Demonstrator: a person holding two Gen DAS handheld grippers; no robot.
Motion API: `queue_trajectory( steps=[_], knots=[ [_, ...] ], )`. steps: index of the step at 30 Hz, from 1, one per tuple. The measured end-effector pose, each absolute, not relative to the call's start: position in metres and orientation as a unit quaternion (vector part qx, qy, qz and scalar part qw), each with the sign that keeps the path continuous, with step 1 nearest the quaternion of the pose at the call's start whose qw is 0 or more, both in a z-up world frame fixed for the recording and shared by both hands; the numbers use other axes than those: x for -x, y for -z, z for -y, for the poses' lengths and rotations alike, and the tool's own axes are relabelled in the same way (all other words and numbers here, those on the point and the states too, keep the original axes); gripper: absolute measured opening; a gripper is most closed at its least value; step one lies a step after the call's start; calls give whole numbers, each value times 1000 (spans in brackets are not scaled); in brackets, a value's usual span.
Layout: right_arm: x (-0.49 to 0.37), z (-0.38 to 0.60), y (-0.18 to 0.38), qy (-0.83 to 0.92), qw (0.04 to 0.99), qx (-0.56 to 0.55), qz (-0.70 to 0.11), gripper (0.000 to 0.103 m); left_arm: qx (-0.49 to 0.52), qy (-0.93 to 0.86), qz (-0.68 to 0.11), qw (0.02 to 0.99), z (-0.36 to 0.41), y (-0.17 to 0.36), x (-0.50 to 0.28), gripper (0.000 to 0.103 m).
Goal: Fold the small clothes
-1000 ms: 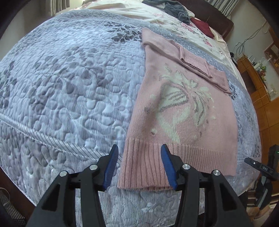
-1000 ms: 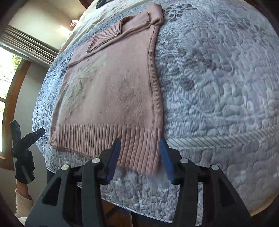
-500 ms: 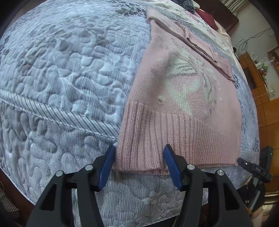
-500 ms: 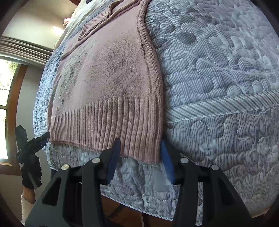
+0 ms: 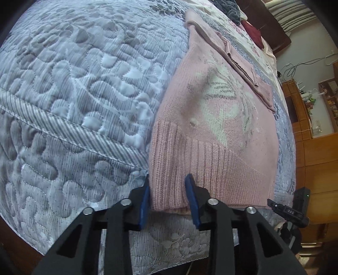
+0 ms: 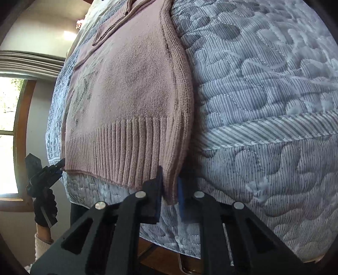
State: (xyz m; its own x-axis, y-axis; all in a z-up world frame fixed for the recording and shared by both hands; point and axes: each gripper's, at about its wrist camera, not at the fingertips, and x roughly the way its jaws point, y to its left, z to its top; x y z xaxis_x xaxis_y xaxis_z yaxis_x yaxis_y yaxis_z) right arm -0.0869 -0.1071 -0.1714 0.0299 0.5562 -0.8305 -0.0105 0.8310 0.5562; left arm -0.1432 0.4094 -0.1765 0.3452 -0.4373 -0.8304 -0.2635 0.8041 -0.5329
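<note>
A pink knitted sweater (image 5: 211,127) with a pale flower pattern lies flat on the grey quilted bed (image 5: 74,95), sleeves folded across its top. Its ribbed hem hangs at the bed's near edge. My left gripper (image 5: 168,190) straddles the hem's left corner, its jaws partly closed but still open, with the fabric between the blue pads. In the right wrist view my right gripper (image 6: 170,184) is shut on the right corner of the sweater (image 6: 131,84). Each gripper also shows small at the far corner in the other's view.
The quilt (image 6: 264,74) drops over the mattress edge just below the hem. Dark and red clothes (image 5: 243,19) lie at the bed's far end. Wooden cabinets (image 5: 316,158) stand to the right and a window (image 6: 8,127) to the left. A gloved hand (image 6: 44,213) holds the left gripper.
Both grippers moved in to the hem's corners. The right jaws closed onto the right corner and the left jaws narrowed around the left corner.
</note>
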Motion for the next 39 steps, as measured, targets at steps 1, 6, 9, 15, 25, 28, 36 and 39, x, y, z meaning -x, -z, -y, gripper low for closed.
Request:
queue_trajectory(
  steps=[1, 6, 9, 15, 25, 28, 36, 39],
  knots=[
    [84, 108, 172, -214, 682, -205, -669, 10, 305, 56, -573, 758, -408, 177, 141, 18],
    [71, 133, 163, -242, 630, -298, -675, 9, 347, 68, -591, 725, -417, 168, 128, 16],
    [52, 147, 143, -237, 608, -353, -670, 9, 390, 68, -582, 710, -430, 148, 114, 16],
    [-16, 150, 90, -222, 604, -385, -661, 9, 383, 76, -564, 728, -431, 89, 44, 16],
    [-144, 139, 95, -142, 611, -390, -674, 9, 358, 78, -566, 739, -441, 101, -97, 16],
    [-169, 139, 113, -86, 617, -378, -685, 17, 342, 74, -585, 731, -444, 115, -128, 20],
    [-143, 124, 75, -8, 693, -316, -648, 38, 315, 80, -592, 738, -479, 105, -140, 43],
    [-138, 96, 65, -15, 727, -231, -647, 44, 245, 85, -595, 761, -469, 104, -144, 50]
  ],
)
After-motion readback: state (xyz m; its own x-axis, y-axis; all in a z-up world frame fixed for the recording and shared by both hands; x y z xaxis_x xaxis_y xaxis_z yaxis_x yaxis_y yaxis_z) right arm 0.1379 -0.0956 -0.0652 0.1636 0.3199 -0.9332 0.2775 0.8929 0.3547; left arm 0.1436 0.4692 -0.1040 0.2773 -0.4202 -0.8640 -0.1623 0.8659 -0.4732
